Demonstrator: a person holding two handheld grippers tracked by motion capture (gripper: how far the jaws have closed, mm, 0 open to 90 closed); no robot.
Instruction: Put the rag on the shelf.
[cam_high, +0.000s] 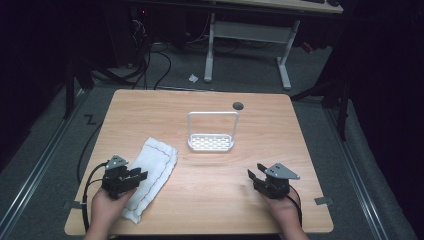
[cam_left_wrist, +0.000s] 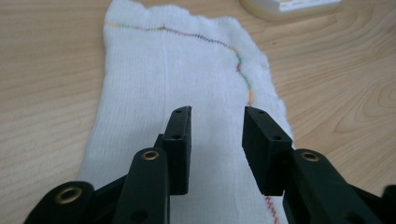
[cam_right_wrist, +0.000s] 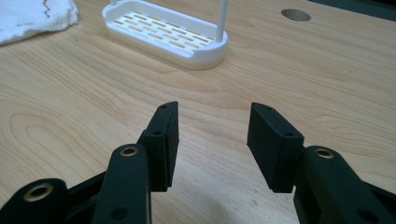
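A white folded cloth (cam_high: 150, 175) with a coloured stitched line lies at the table's front left. My left gripper (cam_high: 140, 176) hovers over its near half, open, with only the cloth (cam_left_wrist: 187, 79) behind its jaws (cam_left_wrist: 217, 112). A white slotted rack (cam_high: 211, 142) with a tall wire handle stands in the middle of the wooden table (cam_high: 260, 125). My right gripper (cam_high: 252, 176) sits open at the front right over bare wood, empty (cam_right_wrist: 214, 108). The rack (cam_right_wrist: 163, 32) lies ahead of it, with a corner of the cloth (cam_right_wrist: 32, 16) at far left.
A round cable hole (cam_high: 238, 105) sits in the table near the far edge. Beyond the table stands a white desk frame (cam_high: 250, 45) with cables on the grey floor. Bare wood stretches between the two grippers.
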